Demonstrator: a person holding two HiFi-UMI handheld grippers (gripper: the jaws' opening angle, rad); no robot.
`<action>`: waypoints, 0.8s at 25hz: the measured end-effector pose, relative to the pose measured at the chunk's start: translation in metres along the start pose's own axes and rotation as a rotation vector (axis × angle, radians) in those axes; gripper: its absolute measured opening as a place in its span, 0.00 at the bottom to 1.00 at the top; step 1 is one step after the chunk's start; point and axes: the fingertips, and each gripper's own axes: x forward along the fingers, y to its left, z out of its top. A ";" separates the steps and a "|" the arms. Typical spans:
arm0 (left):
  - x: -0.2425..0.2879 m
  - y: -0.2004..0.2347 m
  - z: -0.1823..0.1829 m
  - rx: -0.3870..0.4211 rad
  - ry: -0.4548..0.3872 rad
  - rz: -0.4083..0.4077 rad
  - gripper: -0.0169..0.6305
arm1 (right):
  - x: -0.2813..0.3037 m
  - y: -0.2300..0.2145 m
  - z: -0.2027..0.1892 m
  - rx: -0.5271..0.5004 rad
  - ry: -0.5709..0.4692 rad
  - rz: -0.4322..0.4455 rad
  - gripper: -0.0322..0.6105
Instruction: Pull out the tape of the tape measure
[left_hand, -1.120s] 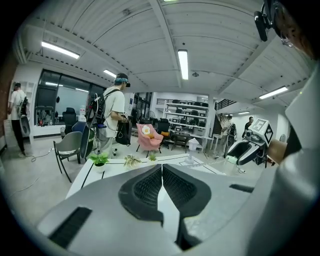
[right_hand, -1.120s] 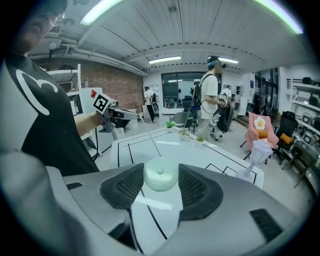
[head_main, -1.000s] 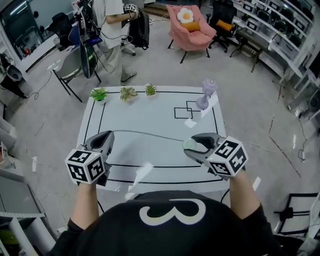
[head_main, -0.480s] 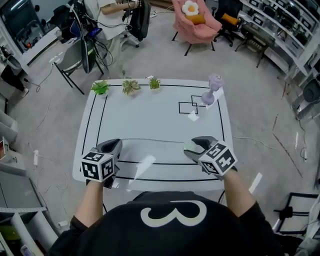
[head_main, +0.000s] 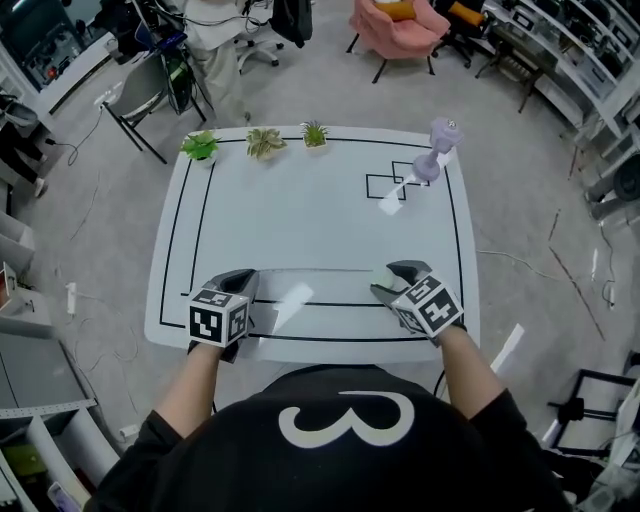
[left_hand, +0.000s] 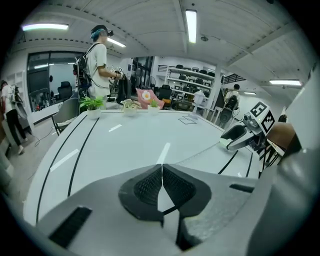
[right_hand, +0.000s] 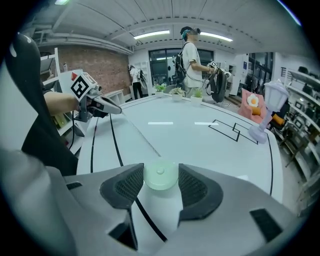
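A pale green round tape measure (right_hand: 160, 176) sits between the pads of my right gripper (right_hand: 160, 168), which is shut on its case. In the head view that gripper (head_main: 386, 285) hovers over the near right of the white table (head_main: 300, 210). A thin tape (head_main: 315, 270) runs from the case leftward to my left gripper (head_main: 243, 280). The left gripper (left_hand: 162, 167) is shut with its pads together on the tape's end. From there the tape (left_hand: 200, 152) stretches across the tabletop to the right gripper (left_hand: 239, 138).
Three small potted plants (head_main: 265, 141) stand along the table's far edge, and a purple hourglass-shaped object (head_main: 437, 150) is at the far right corner. Black outlined rectangles (head_main: 385, 186) mark the tabletop. A person (head_main: 215, 40) and a pink chair (head_main: 400, 25) are beyond the table.
Both grippers have dropped lower and drawn back towards the table's near edge. The tape stays stretched between them and neither grip has changed.
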 end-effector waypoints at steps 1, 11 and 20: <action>0.002 0.001 -0.003 0.005 0.007 0.002 0.05 | 0.002 0.001 -0.002 0.002 0.005 -0.005 0.39; 0.018 0.011 -0.017 0.059 0.063 -0.002 0.05 | 0.015 -0.002 -0.011 0.029 0.028 -0.055 0.39; 0.017 0.015 -0.021 0.082 0.078 -0.037 0.19 | 0.013 -0.001 -0.012 0.105 -0.013 -0.079 0.40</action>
